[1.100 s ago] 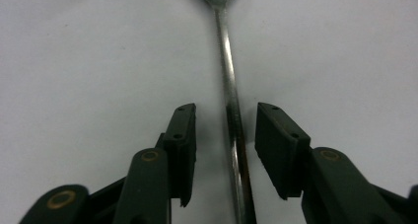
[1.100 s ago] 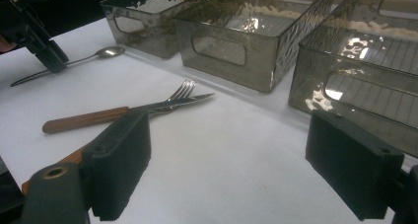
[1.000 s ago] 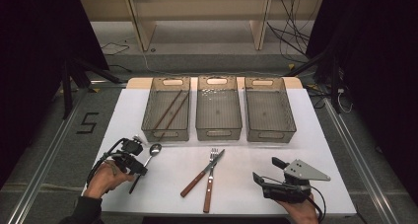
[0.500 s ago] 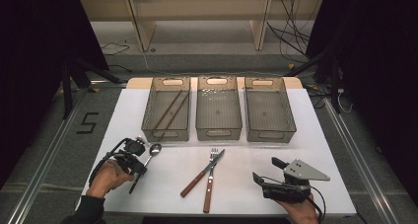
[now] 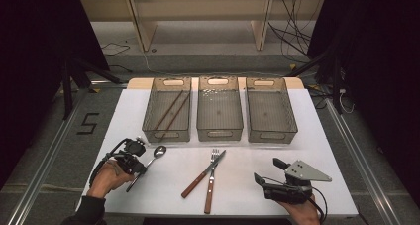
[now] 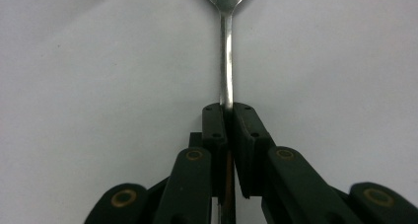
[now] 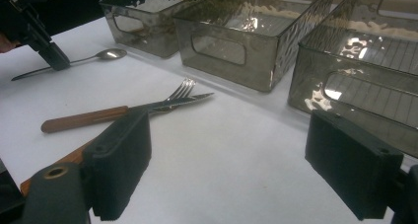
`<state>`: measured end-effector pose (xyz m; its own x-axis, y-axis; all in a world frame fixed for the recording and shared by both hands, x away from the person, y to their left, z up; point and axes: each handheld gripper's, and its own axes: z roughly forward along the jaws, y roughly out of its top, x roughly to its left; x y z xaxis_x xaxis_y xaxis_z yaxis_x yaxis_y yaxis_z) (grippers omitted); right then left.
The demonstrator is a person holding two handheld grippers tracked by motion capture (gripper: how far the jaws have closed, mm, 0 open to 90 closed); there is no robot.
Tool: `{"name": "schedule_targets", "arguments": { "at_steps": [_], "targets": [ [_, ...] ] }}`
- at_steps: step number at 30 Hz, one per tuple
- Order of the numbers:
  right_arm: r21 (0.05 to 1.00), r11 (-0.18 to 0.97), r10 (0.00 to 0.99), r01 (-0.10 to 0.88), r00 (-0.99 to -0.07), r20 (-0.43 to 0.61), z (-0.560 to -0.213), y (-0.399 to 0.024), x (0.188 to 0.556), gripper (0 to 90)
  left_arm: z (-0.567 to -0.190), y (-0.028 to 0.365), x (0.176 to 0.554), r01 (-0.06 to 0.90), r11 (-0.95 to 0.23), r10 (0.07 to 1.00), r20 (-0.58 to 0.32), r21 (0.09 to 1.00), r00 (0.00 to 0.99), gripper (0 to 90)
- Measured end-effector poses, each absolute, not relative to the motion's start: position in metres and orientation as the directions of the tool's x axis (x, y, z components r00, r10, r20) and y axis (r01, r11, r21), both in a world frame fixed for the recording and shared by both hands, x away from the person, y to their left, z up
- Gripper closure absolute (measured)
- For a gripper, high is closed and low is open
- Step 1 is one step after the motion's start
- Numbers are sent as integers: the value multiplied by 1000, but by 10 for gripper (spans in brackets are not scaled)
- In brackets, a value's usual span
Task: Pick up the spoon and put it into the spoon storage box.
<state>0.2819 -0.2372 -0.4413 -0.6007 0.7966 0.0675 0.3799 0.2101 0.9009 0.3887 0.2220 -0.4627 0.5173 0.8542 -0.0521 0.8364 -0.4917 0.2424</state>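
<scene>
At the near left of the worktop [image 5: 148,195], the spoon [image 6: 226,61] is gripped at its handle by the left tongs [image 6: 226,116], just closed. The right tongs [image 7: 246,150] are held wide open, empty.

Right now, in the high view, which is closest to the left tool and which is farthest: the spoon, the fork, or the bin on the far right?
1. The spoon: its handle is clamped in the left tool, at the near left of the table.
2. The fork: near the middle, crossed with the knife.
3. The right bin: across the table, far right of the row.
</scene>
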Motion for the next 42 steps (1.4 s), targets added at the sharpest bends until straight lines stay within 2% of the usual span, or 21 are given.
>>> {"name": "schedule_targets", "arguments": {
  "at_steps": [9,31,42],
  "targets": [
    [901,208,797,380,-599,69,-441,-238,282,183,-460,223,388,822,-507,842,-56,261,537,841],
    [901,205,798,382,-599,72,-441,-238,282,184,-424,209,380,740,-488,786,-136,463,603,841],
    [901,205,797,382,-599,73,-442,-238,282,184,-411,189,385,701,-499,749,-154,509,645,840]
  ]
}}
